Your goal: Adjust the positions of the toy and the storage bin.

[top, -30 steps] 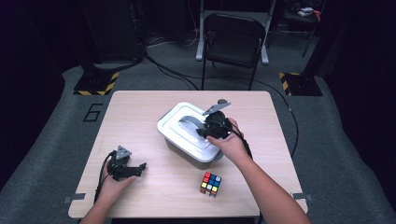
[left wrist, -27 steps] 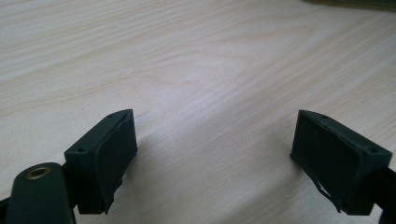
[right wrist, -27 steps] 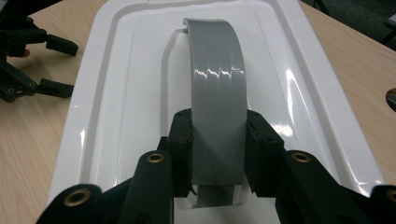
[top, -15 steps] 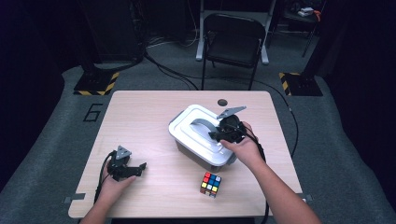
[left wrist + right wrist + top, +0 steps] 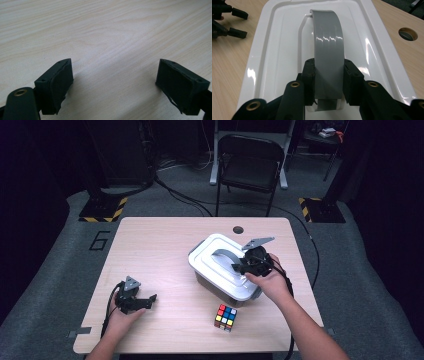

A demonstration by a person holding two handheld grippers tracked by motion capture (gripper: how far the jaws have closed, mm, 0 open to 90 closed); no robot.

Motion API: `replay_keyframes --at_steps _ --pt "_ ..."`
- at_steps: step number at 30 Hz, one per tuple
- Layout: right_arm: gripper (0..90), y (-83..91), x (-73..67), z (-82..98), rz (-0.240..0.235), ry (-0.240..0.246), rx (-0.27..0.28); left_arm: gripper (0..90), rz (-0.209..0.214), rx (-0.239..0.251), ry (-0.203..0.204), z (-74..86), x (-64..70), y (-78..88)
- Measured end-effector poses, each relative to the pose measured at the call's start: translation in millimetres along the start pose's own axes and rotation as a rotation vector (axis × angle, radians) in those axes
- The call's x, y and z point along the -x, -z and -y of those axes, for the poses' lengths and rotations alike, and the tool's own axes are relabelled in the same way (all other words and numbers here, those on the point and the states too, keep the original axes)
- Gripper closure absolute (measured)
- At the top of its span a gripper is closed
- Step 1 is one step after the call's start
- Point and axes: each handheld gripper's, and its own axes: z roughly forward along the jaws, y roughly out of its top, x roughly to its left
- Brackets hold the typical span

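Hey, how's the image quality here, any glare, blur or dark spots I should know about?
High view: the table is brightly lit, the surrounding floor falls into deep shadow. Right gripper view: bright glare streaks on the grey handle and the white lid; the right gripper close up looks soft. Left gripper view: wood grain sharp, left gripper throws soft shadows.

free: table left half (image 5: 150, 255) | obst: box (image 5: 220, 275), cube (image 5: 226, 317) front-right
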Motion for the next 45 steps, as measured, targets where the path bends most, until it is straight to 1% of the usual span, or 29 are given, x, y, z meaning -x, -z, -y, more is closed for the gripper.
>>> replay_keyframes --at_steps 1,2,3,7,16,19,27,29,31,32,35,38,39,41,42,44,45 --pt "67.0 0.4 0.3 0.5 0.0 0.003 0.0 13.8 0.0 0.0 0.0 0.0 0.0 0.0" --pt "67.0 1.3 -0.2 1.3 -0.002 -0.009 -0.004 13.8 0.0 0.0 0.0 0.0 0.0 0.0" --pt "67.0 1.2 1.1 1.6 -0.001 0.003 0.001 13.8 0.0 0.0 0.0 0.0 0.0 0.0" --pt "67.0 3.2 1.5 3.7 0.0 -0.005 0.0 13.8 0.0 0.0 0.0 0.0 0.0 0.0" --pt "67.0 5.2 2.6 6.2 0.004 0.001 0.005 13.8 0.0 0.0 0.001 0.0 0.1 0.0" --pt "67.0 6.1 2.4 6.6 0.006 -0.006 0.003 13.9 0.0 0.0 0.0 0.0 0.0 0.0" --pt "66.1 6.4 3.6 7.0 -0.006 -0.011 0.002 13.8 0.0 0.0 0.0 0.0 0.0 0.0" --pt "62.0 6.8 4.4 6.5 -0.015 -0.022 0.013 13.8 0.0 0.0 0.001 0.0 0.0 0.0" --pt "58.5 8.9 4.7 5.5 -0.012 -0.028 0.026 13.9 0.0 0.0 0.0 0.0 0.0 0.0" --pt "58.5 9.6 4.6 4.8 -0.011 -0.036 0.029 13.8 0.0 0.0 0.0 0.0 0.0 0.0" --pt "56.9 9.8 6.0 1.9 -0.005 -0.024 0.032 13.8 0.0 0.0 0.0 0.0 0.0 0.0" --pt "55.2 8.5 6.5 -2.3 0.001 -0.02 0.037 13.8 0.0 0.0 0.0 0.0 0.0 0.0" --pt "55.1 7.8 5.9 -3.4 0.002 -0.026 0.037 13.8 0.0 0.0 -0.001 0.0 0.0 0.0" --pt "55.1 4.9 6.1 -6.7 0.003 -0.025 0.039 13.8 0.0 0.0 0.0 0.0 0.0 0.0" --pt "55.1 3.3 6.7 -7.8 0.003 -0.016 0.042 13.8 0.0 0.0 0.0 0.0 0.0 0.0" --pt "55.2 -0.6 5.9 -10.2 -0.005 -0.035 0.038 13.8 0.0 0.0 -0.001 0.0 -0.1 0.0" --pt "55.3 -2.8 6.5 -11.2 -0.007 -0.026 0.035 13.8 0.0 0.0 0.0 0.0 -0.1 0.0"
